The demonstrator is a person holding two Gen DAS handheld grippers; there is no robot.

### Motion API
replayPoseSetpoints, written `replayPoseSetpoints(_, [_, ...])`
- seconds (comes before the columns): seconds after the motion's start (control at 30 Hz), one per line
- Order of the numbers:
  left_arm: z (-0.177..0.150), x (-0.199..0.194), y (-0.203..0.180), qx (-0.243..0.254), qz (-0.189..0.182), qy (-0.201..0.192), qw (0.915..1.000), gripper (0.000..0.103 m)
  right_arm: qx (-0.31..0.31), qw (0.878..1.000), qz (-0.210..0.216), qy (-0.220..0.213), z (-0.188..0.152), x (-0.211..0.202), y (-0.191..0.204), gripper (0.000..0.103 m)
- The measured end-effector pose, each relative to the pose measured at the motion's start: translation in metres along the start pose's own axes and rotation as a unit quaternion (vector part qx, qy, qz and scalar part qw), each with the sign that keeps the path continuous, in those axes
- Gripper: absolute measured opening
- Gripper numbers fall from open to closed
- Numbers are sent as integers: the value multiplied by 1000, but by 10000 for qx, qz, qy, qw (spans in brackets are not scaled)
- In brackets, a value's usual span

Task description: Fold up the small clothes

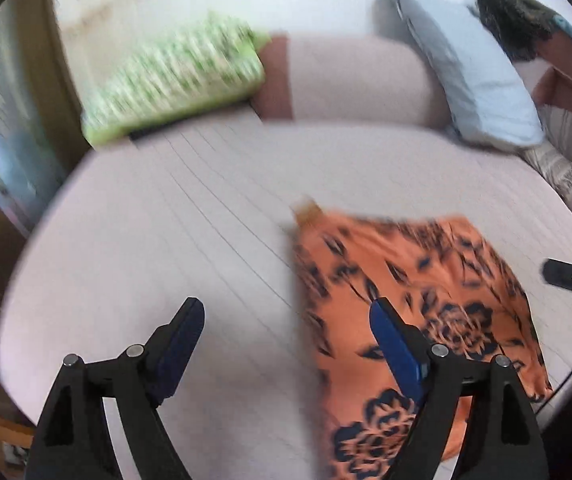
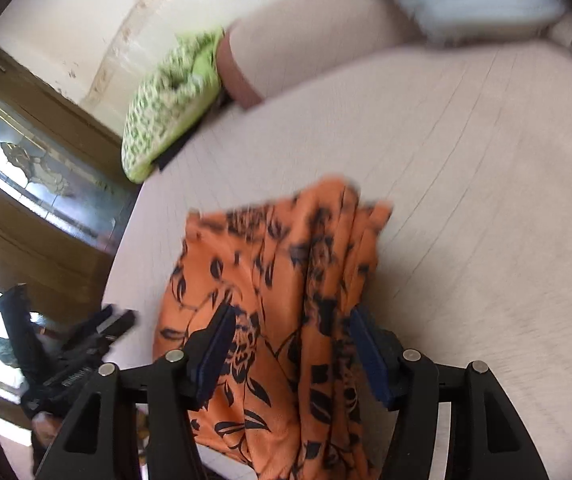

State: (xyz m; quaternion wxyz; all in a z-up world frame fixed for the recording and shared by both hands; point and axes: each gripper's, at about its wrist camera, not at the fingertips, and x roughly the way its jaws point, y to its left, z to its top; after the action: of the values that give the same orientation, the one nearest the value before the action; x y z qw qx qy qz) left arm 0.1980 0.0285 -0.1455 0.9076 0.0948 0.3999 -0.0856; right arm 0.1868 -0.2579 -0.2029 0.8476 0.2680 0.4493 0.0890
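**Orange garment lies released on the bed, both grippers open above it**

You are working over a wide pale bed, its quilted cover taking up most of both views. Along its far edge sit a green patterned cushion toward the left corner and a pale blue pillow toward the right.

The orange floral garment lies bunched near the bed's near edge, gathered into long pleats, not yet a neat fold.

Your left gripper has its jaws spread wide; one finger sits over the cloth's left edge, and nothing is held. Your right gripper also stands parted, with the fabric between its fingers but not pinched.

This looks like a pause between folds. Next, you probably need to pick a fresh edge or corner, close on it, and bring it across.
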Motion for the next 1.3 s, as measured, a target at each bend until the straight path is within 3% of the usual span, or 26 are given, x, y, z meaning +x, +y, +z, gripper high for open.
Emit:
replayPoseSetpoints(0.07, [11,-20,2,-20,339,-294,9990,88,-314,9987,-257,-313,2,-21,13,63])
replayPoseSetpoints(0.17, [21,-48,6,-71,533,-634,9965,89,-711,9941,-464,-674,13,-53,32,63])
replayPoseSetpoints(0.33, [27,-96,25,-193,593,-1062,9924,90,-1275,9786,-1066,-1212,18,-93,70,63])
replayPoseSetpoints(0.43, [28,-118,26,-234,653,-1204,9903,98,-1460,9698,-1313,-1449,7,-121,85,64])
replayPoseSetpoints(0.53, [27,-137,27,-254,719,-1416,9870,98,-1543,9634,-1497,-1599,1,-136,95,64])
replayPoseSetpoints(0.77, [27,-161,29,-290,877,-1559,9834,99,-1561,9567,-1513,-1934,-9,-163,103,64])
replayPoseSetpoints(0.9, [27,-168,30,-335,876,-1586,9829,99,-1577,9457,-1594,-2352,-15,-190,108,64])
replayPoseSetpoints(1.0, [27,-171,30,-332,860,-1598,9828,99,-1510,9329,-1609,-2846,-20,-220,108,64])
replayPoseSetpoints(1.3, [25,-181,27,-307,895,-1691,9810,99,-1222,8764,-1440,-4430,-42,-310,110,74])
